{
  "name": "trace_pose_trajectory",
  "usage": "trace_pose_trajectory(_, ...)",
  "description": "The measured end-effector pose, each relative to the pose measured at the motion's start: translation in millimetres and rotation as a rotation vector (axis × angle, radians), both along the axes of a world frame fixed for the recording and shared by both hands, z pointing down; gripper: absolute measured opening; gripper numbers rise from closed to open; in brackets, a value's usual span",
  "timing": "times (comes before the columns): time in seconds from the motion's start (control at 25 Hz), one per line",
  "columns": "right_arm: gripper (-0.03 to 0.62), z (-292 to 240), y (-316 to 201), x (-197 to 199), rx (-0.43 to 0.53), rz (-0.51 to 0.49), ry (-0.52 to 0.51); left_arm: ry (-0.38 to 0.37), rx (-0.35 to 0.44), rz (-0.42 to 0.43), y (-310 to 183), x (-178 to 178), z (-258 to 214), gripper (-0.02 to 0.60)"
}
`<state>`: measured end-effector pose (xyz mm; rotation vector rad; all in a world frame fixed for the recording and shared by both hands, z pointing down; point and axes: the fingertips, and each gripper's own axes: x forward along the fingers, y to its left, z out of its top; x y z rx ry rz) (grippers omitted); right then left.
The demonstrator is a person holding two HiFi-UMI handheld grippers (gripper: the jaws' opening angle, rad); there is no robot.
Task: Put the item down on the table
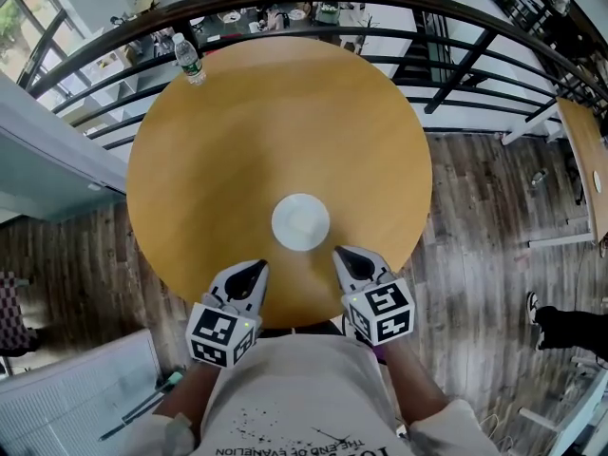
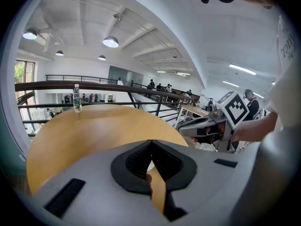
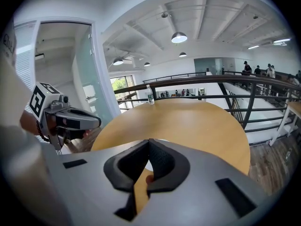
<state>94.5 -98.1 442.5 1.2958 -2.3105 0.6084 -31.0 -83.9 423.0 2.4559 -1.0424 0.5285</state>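
Observation:
A white round dish (image 1: 300, 221) lies flat on the round wooden table (image 1: 275, 131), near its front edge. My left gripper (image 1: 257, 268) sits just left of and below the dish, jaws shut, nothing between them. Just right of the dish my right gripper (image 1: 341, 254) is also shut and empty. Neither touches the dish. In the left gripper view the dark pads (image 2: 141, 159) meet at their tip, with only a sliver of white showing behind them. The right gripper view shows the same closed pads (image 3: 162, 161).
A clear water bottle (image 1: 188, 58) stands at the table's far left edge, also seen as the bottle (image 2: 76, 98) and the bottle (image 3: 150, 94). A dark curved railing (image 1: 427, 8) runs behind the table. Another wooden table (image 1: 584, 160) and a person's legs (image 1: 570, 326) are at the right.

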Motion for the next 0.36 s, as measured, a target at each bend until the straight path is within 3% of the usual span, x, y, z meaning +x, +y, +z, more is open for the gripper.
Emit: trace_pose_trajectory(0.36,0.023,-3.5,-1.2,-6.7,-0.007,-0.034,0.01,-0.012,0.002,-0.019,-3.7,-11.3,-5.3,0.021)
